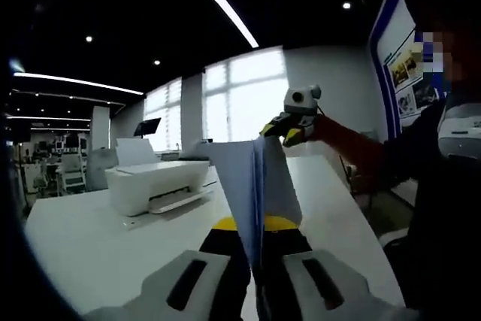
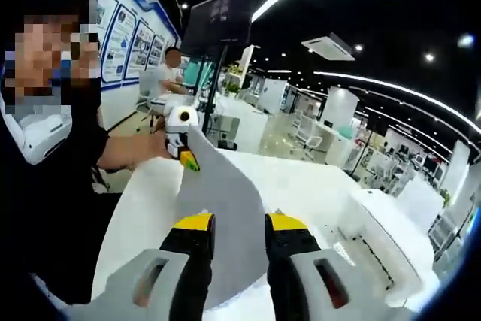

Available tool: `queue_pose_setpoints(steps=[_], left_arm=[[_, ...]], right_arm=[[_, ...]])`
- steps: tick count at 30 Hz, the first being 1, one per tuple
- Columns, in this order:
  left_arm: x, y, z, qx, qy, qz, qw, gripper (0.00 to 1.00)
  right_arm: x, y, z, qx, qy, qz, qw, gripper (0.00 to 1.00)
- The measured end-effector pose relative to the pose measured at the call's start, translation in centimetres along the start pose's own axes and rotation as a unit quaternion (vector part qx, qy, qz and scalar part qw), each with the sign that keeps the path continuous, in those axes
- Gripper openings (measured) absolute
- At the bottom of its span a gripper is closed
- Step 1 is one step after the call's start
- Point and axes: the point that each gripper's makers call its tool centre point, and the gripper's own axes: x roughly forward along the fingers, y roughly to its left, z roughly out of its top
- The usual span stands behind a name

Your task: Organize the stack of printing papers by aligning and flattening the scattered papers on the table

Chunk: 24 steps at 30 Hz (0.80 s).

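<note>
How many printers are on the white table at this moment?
1. A white printer sits on the table, at left in the left gripper view and at right in the right gripper view. The held paper stack may hide others.

We see two cameras, each riding low behind its own jaws and looking forward along them. The left gripper view faces across the white table [image 1: 90, 246] toward bright windows far off, with a white printer [image 1: 158, 184] to its left and the right gripper [image 1: 289, 131] at the far end of the held papers [image 1: 259, 186]. The right gripper view faces the opposite way, toward the person and a hanging monitor [image 2: 218, 20], with the left gripper [image 2: 186, 157] far along the papers. Both sit very near the sheets and share table, papers and printer [image 2: 376, 242].
</note>
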Motion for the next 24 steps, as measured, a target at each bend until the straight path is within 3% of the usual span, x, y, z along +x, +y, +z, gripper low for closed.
queue_pose_setpoints(steps=[5,8,13,19,21,22,24], left_arm=[[0.0,-0.2,-0.1,0.014,-0.011,-0.009,0.9998,0.06],[0.0,-0.2,-0.2,0.014,-0.016,-0.011,0.9997,0.06],[-0.1,-0.1,-0.1,0.019,-0.017,-0.012,0.9996,0.06],[-0.1,-0.1,-0.2,0.02,-0.019,-0.014,0.9995,0.06],[-0.1,-0.2,-0.2,0.021,-0.019,-0.015,0.9995,0.06],[0.0,-0.2,-0.2,0.021,-0.019,-0.016,0.9995,0.06],[0.0,-0.1,-0.3,0.021,-0.018,-0.018,0.9995,0.06]], right_arm=[[0.9,0.1,2.2,-0.036,0.031,0.018,0.9987,0.25],[1.6,0.8,2.5,-0.047,0.059,0.043,0.9962,0.27],[4.6,2.5,2.4,-0.084,0.16,0.098,0.9786,0.29],[7.1,3.2,2.1,-0.105,0.225,0.141,0.9584,0.29],[7.6,3.7,1.7,-0.111,0.246,0.161,0.9493,0.29],[8.0,3.7,1.3,-0.12,0.268,0.177,0.9396,0.29],[8.5,3.9,0.6,-0.123,0.297,0.19,0.9275,0.29]])
